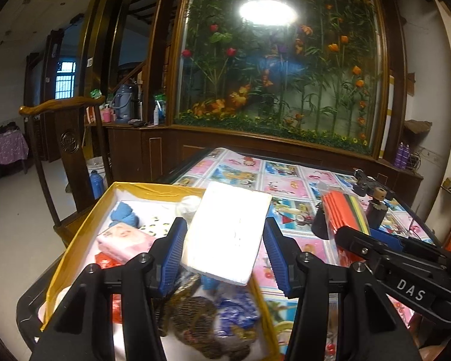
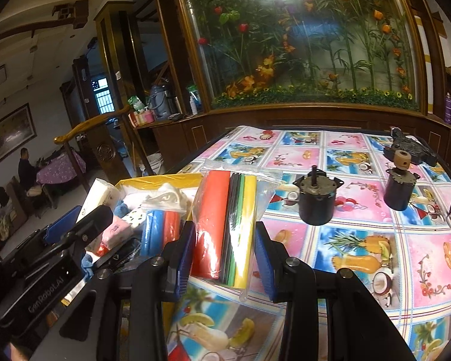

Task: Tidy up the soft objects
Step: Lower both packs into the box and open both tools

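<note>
The yellow-walled box (image 1: 84,228) sits at nine o'clock on the patterned table (image 2: 360,240), already crowded with soft goods. My left gripper (image 1: 224,242) carries a white tissue pack (image 1: 228,234) pinched between its pads above the box, presumably for deposit. My right gripper (image 2: 224,248) clamps the bagged coloured sponges (image 2: 225,228), raised at the box's three o'clock side. Only the right view shows the two black motors (image 2: 315,201) at one o'clock, hard items I judge should stay out.

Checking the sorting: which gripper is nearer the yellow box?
Left. The left gripper holds a white pack over the yellow box; the right gripper holds the bagged coloured sheets beside it.
</note>
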{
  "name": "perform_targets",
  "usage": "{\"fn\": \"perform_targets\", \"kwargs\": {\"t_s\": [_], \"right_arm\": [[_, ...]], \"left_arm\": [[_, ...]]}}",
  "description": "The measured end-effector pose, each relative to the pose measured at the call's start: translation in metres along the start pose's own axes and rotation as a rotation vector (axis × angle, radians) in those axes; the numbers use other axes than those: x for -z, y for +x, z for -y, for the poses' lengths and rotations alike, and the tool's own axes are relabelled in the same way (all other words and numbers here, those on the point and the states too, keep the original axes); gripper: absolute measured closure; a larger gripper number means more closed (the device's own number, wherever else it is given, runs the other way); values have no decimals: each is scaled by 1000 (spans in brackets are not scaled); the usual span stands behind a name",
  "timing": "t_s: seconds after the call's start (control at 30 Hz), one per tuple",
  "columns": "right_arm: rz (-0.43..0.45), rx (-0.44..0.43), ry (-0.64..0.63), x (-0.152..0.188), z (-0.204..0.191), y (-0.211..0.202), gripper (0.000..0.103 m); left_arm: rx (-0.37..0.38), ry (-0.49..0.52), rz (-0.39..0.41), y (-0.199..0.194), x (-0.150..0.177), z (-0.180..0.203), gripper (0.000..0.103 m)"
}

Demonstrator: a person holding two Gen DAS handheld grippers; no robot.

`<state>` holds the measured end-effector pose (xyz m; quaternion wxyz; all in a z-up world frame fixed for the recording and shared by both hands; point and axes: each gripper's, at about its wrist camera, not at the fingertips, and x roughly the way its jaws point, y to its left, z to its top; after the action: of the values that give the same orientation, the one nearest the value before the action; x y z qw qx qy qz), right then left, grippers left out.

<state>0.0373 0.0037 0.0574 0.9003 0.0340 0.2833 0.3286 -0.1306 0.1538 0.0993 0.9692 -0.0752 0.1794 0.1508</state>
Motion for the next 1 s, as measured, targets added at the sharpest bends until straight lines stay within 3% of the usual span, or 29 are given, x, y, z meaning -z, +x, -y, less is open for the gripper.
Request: {"fn": "perform_targets", "kwargs": {"t_s": [0.5, 1.0], "right_arm": [[-86, -129, -89, 14, -60, 29, 61], [-199, -203, -87, 9, -84, 89, 61]], "left_arm": [[-112, -94, -65, 12, 10, -67, 52], [-90, -175, -187, 39, 24, -95, 52]]}}
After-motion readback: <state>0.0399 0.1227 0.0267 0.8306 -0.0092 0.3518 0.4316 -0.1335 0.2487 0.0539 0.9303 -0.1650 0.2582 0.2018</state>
